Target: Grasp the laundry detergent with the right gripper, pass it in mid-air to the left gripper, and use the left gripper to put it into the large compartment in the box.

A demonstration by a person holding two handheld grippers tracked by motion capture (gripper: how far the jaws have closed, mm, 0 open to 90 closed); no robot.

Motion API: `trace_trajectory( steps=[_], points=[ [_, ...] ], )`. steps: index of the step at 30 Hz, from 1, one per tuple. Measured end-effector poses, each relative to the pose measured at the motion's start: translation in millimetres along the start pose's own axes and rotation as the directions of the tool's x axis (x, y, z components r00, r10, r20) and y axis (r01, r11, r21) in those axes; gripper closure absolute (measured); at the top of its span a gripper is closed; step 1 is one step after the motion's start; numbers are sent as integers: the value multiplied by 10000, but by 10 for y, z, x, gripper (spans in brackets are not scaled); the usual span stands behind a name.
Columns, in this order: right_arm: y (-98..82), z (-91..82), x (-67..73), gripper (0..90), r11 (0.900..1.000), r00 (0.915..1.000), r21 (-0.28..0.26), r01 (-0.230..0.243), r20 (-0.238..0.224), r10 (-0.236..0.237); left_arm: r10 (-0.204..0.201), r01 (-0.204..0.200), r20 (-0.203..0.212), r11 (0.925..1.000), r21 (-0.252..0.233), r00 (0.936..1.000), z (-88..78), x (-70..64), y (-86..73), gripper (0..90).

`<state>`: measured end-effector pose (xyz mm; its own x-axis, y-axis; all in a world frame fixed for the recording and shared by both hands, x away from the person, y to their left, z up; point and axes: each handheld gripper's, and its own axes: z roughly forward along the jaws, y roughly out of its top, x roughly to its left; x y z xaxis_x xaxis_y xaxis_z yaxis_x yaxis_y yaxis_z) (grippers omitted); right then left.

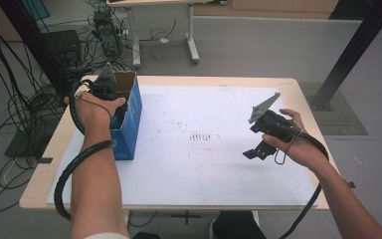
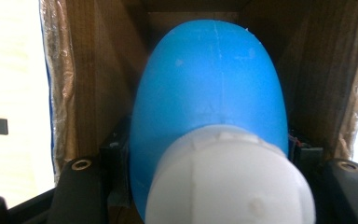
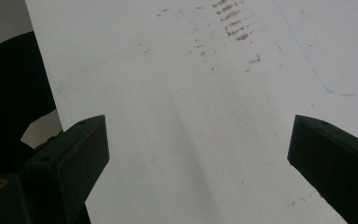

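- Left gripper view: the left gripper (image 2: 205, 196) pinches one blue bottle (image 2: 209, 88) (white cap (image 2: 230, 179) toward the camera), long axis pointing down into the single open box (image 1: 128, 107) at the table's (image 1: 288, 87) left edge.
- Right gripper (image 3: 198, 154) hovers near the right edge, jaws spread, holding nothing.

Grey floor (image 1: 258, 45), tangled black cables (image 1: 10, 99), wooden table (image 1: 40, 194), second table's white legs (image 1: 193, 45)

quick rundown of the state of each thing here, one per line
blue cardboard box: upright, top open
blue plastic bottle with white cap: inside the box, gripped
left gripper: lowered into the box, shut on the bottle
right gripper: open, empty
white paper sheet: flat on the table, stained
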<state>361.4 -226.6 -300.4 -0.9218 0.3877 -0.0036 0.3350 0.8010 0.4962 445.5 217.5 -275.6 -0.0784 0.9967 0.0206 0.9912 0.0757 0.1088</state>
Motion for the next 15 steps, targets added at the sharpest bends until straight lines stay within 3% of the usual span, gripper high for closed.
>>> trace_trajectory(
  steps=[15],
  points=[
    [11,-3,5,52,10000,10000,37,45,-1,-45,-26,26,-59,10000,0,10000,-15,5,1,337]
  ],
)
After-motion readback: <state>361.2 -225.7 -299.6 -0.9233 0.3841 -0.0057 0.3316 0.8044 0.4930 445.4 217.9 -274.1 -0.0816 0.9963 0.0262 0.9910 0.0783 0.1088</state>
